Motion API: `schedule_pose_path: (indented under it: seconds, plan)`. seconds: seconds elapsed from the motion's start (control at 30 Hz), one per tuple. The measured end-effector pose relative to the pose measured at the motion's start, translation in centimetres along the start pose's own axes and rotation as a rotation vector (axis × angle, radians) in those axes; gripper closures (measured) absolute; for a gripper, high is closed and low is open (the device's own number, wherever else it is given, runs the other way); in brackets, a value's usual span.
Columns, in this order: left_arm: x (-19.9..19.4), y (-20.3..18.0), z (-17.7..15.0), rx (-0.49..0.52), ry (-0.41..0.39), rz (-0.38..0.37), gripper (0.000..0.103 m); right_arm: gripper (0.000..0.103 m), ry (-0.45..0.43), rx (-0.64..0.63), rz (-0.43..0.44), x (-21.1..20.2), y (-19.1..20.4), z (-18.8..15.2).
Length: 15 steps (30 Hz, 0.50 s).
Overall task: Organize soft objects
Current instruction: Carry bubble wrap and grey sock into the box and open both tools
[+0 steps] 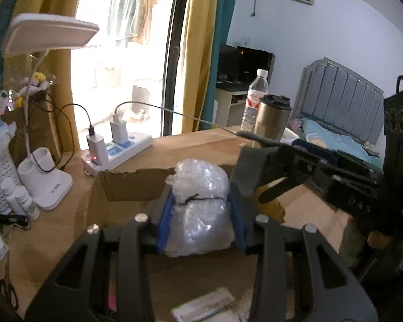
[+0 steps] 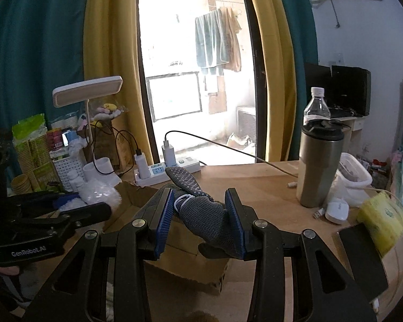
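1. Crinkled, clear bubble wrap (image 1: 200, 209), bunched into a lumpy bundle and cinched round its middle with a thin black tie, sat clamped between the blue pads of my left claw (image 1: 201, 214), held above the cardboard box (image 1: 131, 185).
2. Grey knitted fabric, the sock (image 2: 201, 214), carried rows of small pale grip dots on its upturned end and a white loop at its waist; my right claw (image 2: 200, 220) was closed on it, pads pressing both sides, over the same box.
3. Both claws had ribbed blue pads on matte black plastic arms with round silver pivot pins.
4. I saw the box as plain brown corrugated card with torn, ragged flaps, resting on the light wooden counter (image 2: 268, 187).
5. On the counter stood a brushed steel tumbler (image 2: 319, 166) with a black lid, a clear plastic water bottle (image 2: 316, 104) behind it, a white power strip (image 2: 172, 170) with two chargers plugged in, and a white desk lamp (image 2: 88, 91).
6. Behind the counter, mustard and teal curtains framed a bright glass door; a bed with a grey padded headboard (image 1: 344, 96) lay to the right in my left view.
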<state>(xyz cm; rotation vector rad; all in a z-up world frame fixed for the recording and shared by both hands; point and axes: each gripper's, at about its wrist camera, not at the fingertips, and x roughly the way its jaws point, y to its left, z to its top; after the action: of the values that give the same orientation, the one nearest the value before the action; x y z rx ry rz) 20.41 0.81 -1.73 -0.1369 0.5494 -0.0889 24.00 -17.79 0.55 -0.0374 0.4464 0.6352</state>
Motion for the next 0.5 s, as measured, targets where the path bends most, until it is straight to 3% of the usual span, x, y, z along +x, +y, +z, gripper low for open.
schedule_pose_path:
  seconds: [0.27,0.5]
  plan:
    - [4.3,0.0,0.7,-0.002,0.046,-0.031,0.063,0.061,0.050,0.015,0.031,3.0,-0.5,-0.8]
    - [7.6,0.8,-0.4,-0.067,0.164,-0.037,0.062,0.061,0.123,0.029,0.054,4.8,-0.7,-2.0]
